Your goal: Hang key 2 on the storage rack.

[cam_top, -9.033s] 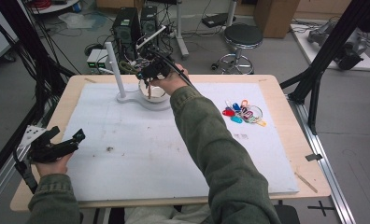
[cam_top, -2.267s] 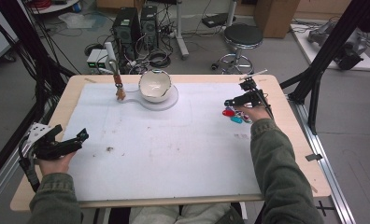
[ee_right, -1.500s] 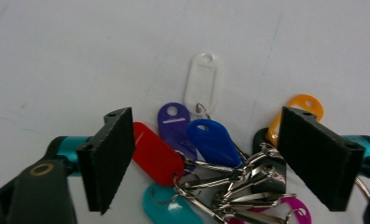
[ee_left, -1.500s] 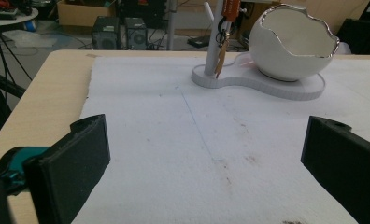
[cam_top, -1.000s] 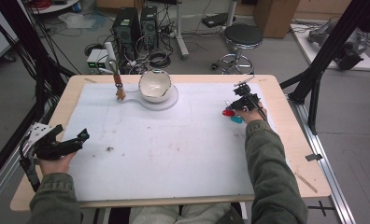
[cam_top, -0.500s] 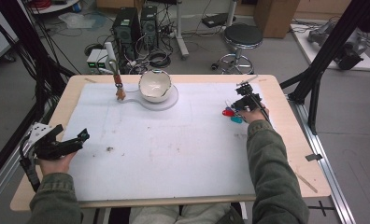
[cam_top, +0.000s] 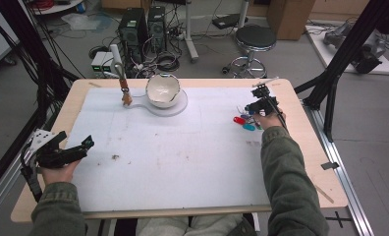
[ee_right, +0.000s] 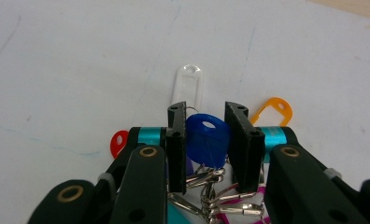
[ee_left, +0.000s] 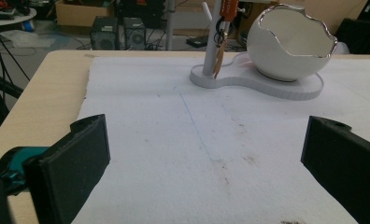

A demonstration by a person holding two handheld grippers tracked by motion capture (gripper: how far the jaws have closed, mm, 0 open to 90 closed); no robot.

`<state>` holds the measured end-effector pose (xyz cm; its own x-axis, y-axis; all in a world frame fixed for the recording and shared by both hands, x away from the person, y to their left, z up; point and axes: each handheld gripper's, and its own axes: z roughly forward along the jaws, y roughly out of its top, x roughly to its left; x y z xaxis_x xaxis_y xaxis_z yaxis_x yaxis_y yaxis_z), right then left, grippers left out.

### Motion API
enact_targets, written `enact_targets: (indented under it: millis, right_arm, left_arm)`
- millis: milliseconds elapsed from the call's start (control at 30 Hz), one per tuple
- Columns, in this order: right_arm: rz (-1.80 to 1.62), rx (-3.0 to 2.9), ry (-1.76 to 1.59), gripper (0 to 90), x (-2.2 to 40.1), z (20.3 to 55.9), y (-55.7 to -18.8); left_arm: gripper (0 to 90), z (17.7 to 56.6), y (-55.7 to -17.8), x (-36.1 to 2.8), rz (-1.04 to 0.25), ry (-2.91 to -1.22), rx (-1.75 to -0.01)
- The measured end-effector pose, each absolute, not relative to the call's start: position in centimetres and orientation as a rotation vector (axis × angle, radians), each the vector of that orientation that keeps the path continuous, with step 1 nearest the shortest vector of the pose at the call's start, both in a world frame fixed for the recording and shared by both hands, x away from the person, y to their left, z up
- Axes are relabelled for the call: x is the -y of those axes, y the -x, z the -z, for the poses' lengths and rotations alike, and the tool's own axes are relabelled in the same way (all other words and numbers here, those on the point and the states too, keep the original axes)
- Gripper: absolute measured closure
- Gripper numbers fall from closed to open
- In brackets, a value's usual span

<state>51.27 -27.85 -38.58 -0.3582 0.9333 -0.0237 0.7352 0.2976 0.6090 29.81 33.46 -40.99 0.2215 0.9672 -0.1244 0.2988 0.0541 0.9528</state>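
The right gripper [ee_right: 205,135] is working at the right edge of the white foam sheet [cam_top: 182,147] covering the wooden desk [cam_top: 69,105], over a heap of coloured plastic key tags [cam_top: 245,121]. Its jaws have just been closing, and in the right gripper view they are now clamping a blue plastic key tag [ee_right: 206,140] from both sides, the tag standing upright between the pads with its metal rings [ee_right: 211,186] hanging behind. A white tag [ee_right: 190,86], an orange tag [ee_right: 272,112] and a red tag [ee_right: 119,142] are lying flat on the sheet around the jaws, not gripped.

Compared with one second earlier, the right hand is sitting at almost the same spot over the heap; the change is in the jaws alone, which are now holding the tag. This indicates that the pick is probably secured and that lifting is the likely next step.

The white post [cam_top: 118,64] with one key fob [cam_top: 125,93] already hanging on it is standing near the far left corner of the sheet, beside the white egg-shaped bowl [cam_top: 162,90]; this is judged to be the destination. The rings may be dragging neighbouring tags along.

The left gripper [cam_top: 79,147] is resting at the near left edge, jaws apart and holding nothing.
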Motion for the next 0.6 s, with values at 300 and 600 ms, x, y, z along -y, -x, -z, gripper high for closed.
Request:
enact_targets:
  millis: [300,600]
  right_arm:
    - [-0.812,-2.162,-1.481,70.7,28.4,36.5,-50.1]
    - [-0.853,-2.141,-1.461,70.6,28.7,34.6,-49.0]
  left_arm:
    - [1.7,40.9,-29.9,-33.3,-0.808,-1.450,-1.270]
    - [1.8,40.9,-29.9,-33.3,-0.808,-1.448,-1.269]
